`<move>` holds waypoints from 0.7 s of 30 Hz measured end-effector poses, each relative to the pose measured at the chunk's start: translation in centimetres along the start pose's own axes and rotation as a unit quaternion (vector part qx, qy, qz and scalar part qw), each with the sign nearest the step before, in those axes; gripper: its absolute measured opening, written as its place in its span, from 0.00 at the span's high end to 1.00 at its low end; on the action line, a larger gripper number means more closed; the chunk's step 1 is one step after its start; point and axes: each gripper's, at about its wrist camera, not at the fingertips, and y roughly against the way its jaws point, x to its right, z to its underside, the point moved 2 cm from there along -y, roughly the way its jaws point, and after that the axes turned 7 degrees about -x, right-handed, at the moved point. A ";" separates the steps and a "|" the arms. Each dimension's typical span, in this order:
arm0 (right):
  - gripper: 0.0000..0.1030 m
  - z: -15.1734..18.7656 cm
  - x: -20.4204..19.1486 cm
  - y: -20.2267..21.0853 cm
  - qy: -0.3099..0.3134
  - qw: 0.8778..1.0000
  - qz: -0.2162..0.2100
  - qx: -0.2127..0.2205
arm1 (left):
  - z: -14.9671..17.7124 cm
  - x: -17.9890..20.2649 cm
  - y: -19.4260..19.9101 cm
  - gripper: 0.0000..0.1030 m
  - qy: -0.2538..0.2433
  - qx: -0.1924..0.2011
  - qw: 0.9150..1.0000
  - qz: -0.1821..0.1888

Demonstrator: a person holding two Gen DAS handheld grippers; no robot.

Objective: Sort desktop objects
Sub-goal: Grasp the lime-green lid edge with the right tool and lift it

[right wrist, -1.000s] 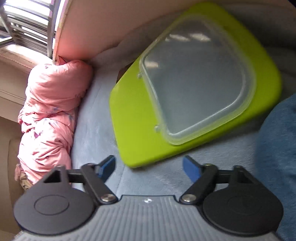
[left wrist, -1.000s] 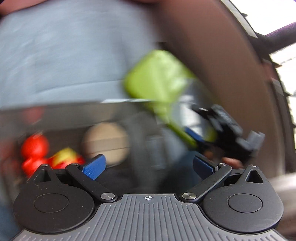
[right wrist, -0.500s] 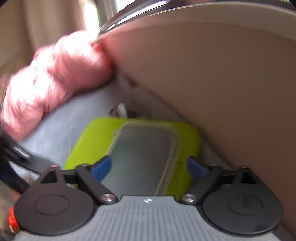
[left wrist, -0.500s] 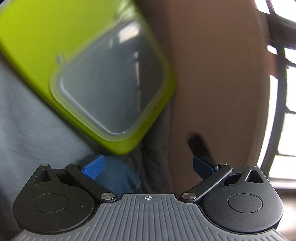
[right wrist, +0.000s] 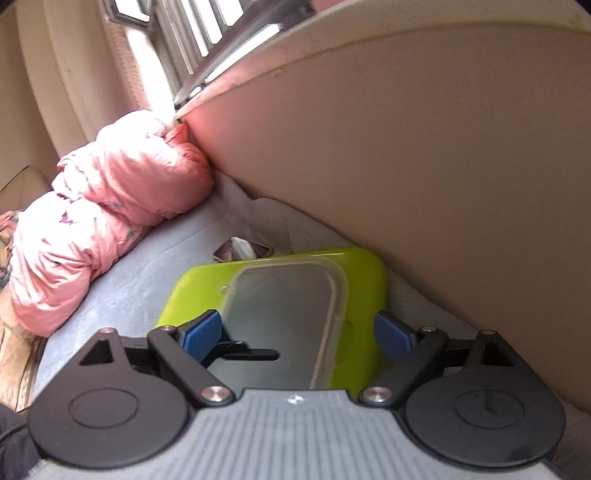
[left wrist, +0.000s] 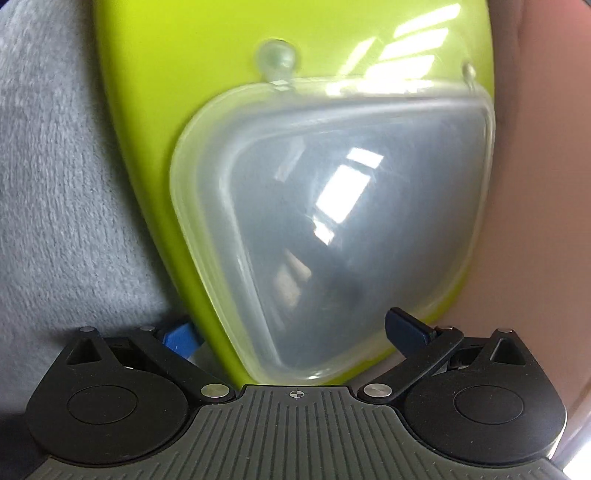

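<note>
1. Subject item: a lime-green lid (left wrist: 155, 122) with a clear plastic centre panel (left wrist: 332, 229) lies flat on a grey fleece blanket (left wrist: 62, 206). Its far long edge runs close along a beige upholstered panel (right wrist: 424, 147).
2. In the right wrist view the same lid (right wrist: 364, 291) sits directly ahead, its near end passing under the camera body.
3. Left gripper (left wrist: 295, 334): jaws spread wide and nothing clamped. The lid's near end lies between the blue fingertips (left wrist: 406, 330); the left-hand pad is partly hidden behind the lid's edge. Whether either pad touches the lid cannot be determined.
4. Right gripper (right wrist: 299, 336): jaws spread wide, one blue pad (right wrist: 203, 334) on each side of the lid's near end, nothing clamped. Contact cannot be determined.
5. A dark, slotted shape shows on the clear panel beside the right gripper's left-hand pad; its nature cannot be determined.
6. Surroundings: a phone-like item (right wrist: 242, 251) lies just beyond the lid's far end. A pink padded garment (right wrist: 96, 229) is heaped further along the blanket, against the panel's end. A barred window (right wrist: 207, 33) stands above.
</note>
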 end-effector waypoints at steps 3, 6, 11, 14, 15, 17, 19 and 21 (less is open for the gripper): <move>0.11 -0.1 -0.4 0.1 0.015 1.000 -0.004 0.005 | 0.8 1.0 1.5 0.01 -0.059 0.020 0.997 0.035; 0.11 -0.1 -0.2 -0.4 0.005 1.000 -0.009 0.002 | 1.3 2.2 3.5 0.02 -0.074 0.028 0.995 0.067; 0.11 0.2 0.4 -1.4 -0.044 0.998 -0.046 -0.025 | 0.6 4.6 7.3 0.02 -0.091 0.054 0.989 0.101; 0.09 0.0 0.2 -2.5 -0.068 0.993 -0.079 -0.047 | -0.4 5.7 9.2 0.02 -0.090 0.072 0.988 0.104; 0.07 -0.3 0.3 -3.2 -0.091 0.990 -0.089 -0.058 | -0.7 6.1 9.7 0.02 -0.093 0.079 0.988 0.100; 0.06 -0.7 0.6 -4.7 -0.148 0.980 -0.108 -0.081 | -1.2 6.5 10.3 0.02 -0.094 0.093 0.987 0.094; 0.06 -1.2 1.0 -6.4 -0.214 0.963 -0.124 -0.104 | -1.8 6.7 10.7 0.02 -0.088 0.101 0.986 0.094; 0.06 -1.5 1.1 -8.6 -0.279 0.942 -0.132 -0.134 | -2.3 6.8 11.0 0.02 -0.081 0.101 0.987 0.098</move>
